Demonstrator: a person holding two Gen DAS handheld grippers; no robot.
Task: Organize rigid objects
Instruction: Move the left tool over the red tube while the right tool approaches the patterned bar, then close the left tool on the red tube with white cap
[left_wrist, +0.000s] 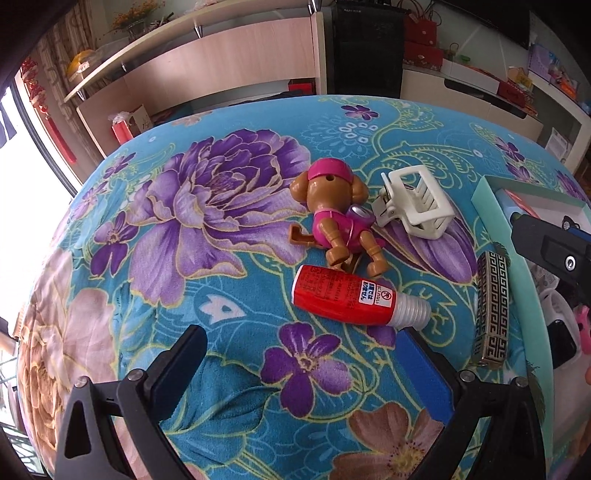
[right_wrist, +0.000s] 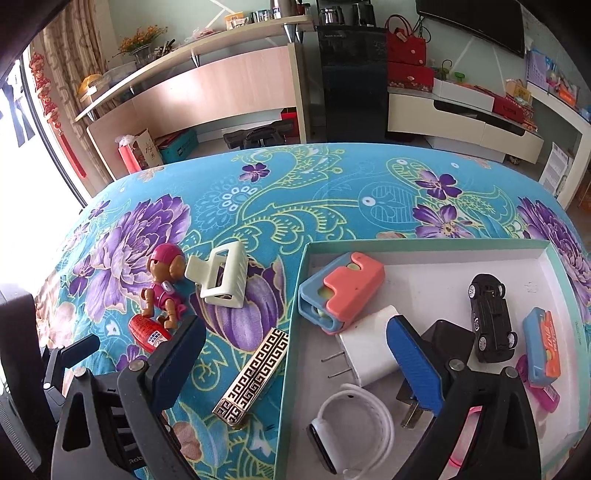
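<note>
A big table under a blue flowered cloth (right_wrist: 332, 177), spread with small things. On its right part a shallow box (right_wrist: 424, 246) with a pale green rim and a white floor, reaching close to the right edge of the table. Inside the box, largest first: a pink and blue case (right_wrist: 343, 291) in the far left corner, a white charger (right_wrist: 369, 350) just in front of it with prongs pointing left, a white smartwatch (right_wrist: 351, 428) near the front left, a black toy car (right_wrist: 491, 321) toward the right wall, a blue and orange pack (right_wrist: 541, 347) at the right wall. On the cloth, left of the box: a white hair clip (left_wrist: 413, 206), touching or almost touching a brown toy dog (left_wrist: 336, 218) in pink, a red tube (left_wrist: 354, 295) lying on its side just in front of the dog, and a patterned hair clasp (left_wrist: 493, 306) lying along the left wall of the box. Left gripper (left_wrist: 299, 354) wide open above the cloth, holding nothing, the red tube just ahead of its fingers. Right gripper (right_wrist: 295, 347) also spread wide and empty, above the left wall of the box, one finger over the cloth, the other over the charger.
</note>
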